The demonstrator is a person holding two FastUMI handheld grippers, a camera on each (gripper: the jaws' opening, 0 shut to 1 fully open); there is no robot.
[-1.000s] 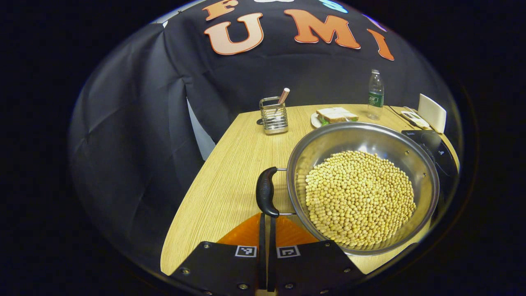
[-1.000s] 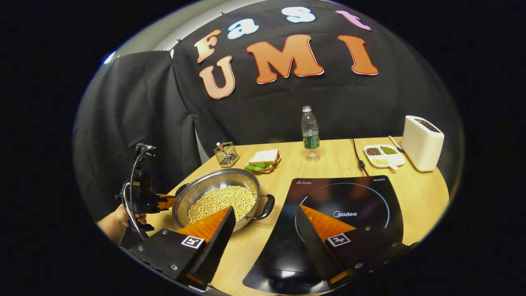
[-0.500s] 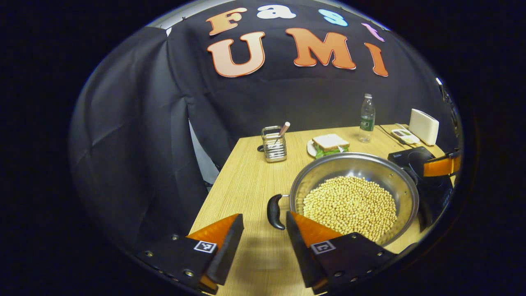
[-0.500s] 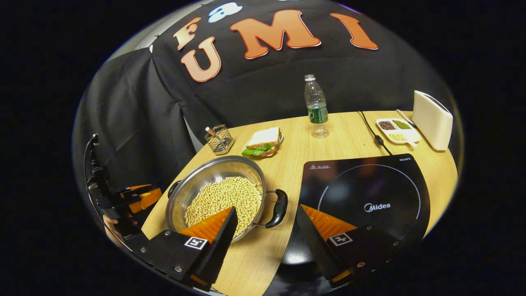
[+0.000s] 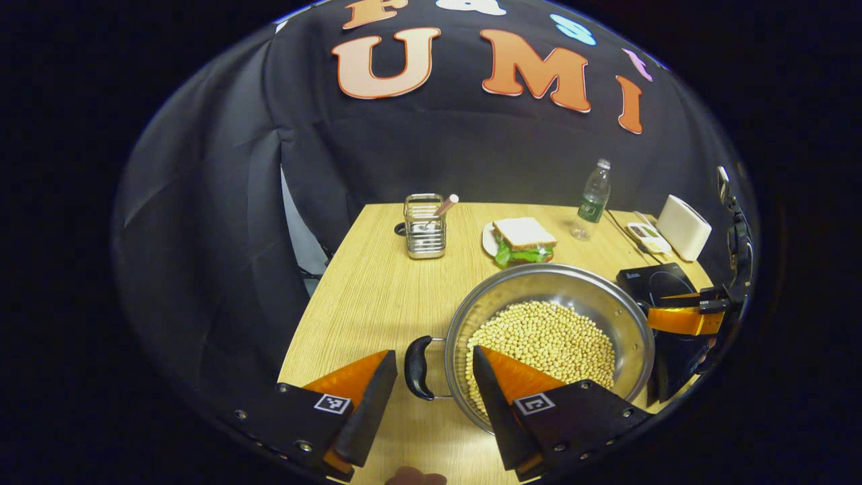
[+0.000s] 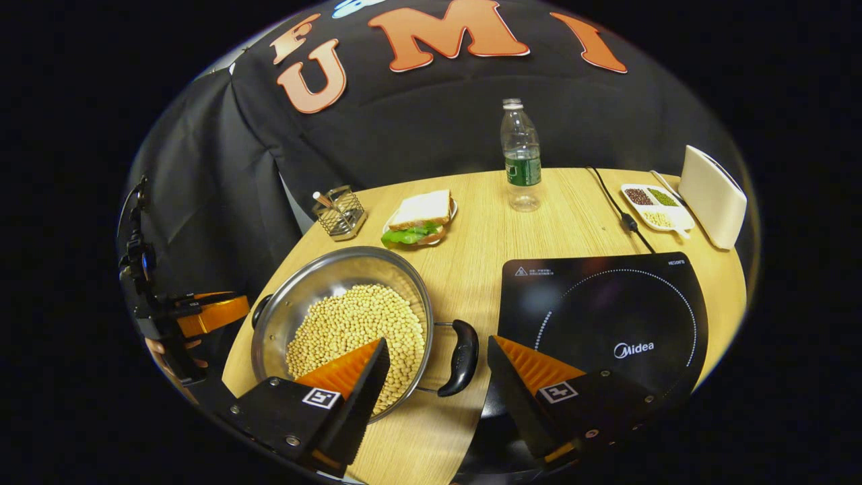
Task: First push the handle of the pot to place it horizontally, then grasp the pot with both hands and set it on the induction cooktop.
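**Both tools spread at the pot's two handles**

Steel pot (image 6: 340, 316) full of soybeans (image 6: 357, 333), resting on the wooden bench (image 6: 471, 236) just left of the induction cooktop (image 6: 606, 316), not on it. Two black side handles, opposite each other across the rim, so that the handle-to-handle axis runs roughly side to side along the bench front, toward the cooktop at one end.

In the right gripper view: right tool (image 6: 438, 370) spread wide, its fingers flanking the pot's right handle (image 6: 461, 357) without pressing on it; one finger over the beans, the other over the cooktop's near corner. Left handle (image 6: 261, 304) peeking out at the pot's far rim, close to the left tool (image 6: 209, 311), held by a hand (image 6: 168, 350) at the bench edge.

In the left gripper view: left tool (image 5: 431, 384) likewise spread, with the left handle (image 5: 417, 367) standing upright in the picture between its fingers, apart from both. Right tool (image 5: 683, 316) beyond the pot (image 5: 559, 283), over the cooktop (image 5: 656, 283).

At the back of the bench: wire utensil holder (image 6: 340, 214), sandwich on a plate (image 6: 417, 217), water bottle (image 6: 520, 158), divided dish of grains (image 6: 654, 205), white toaster (image 6: 714, 195), power cord (image 6: 616, 209).
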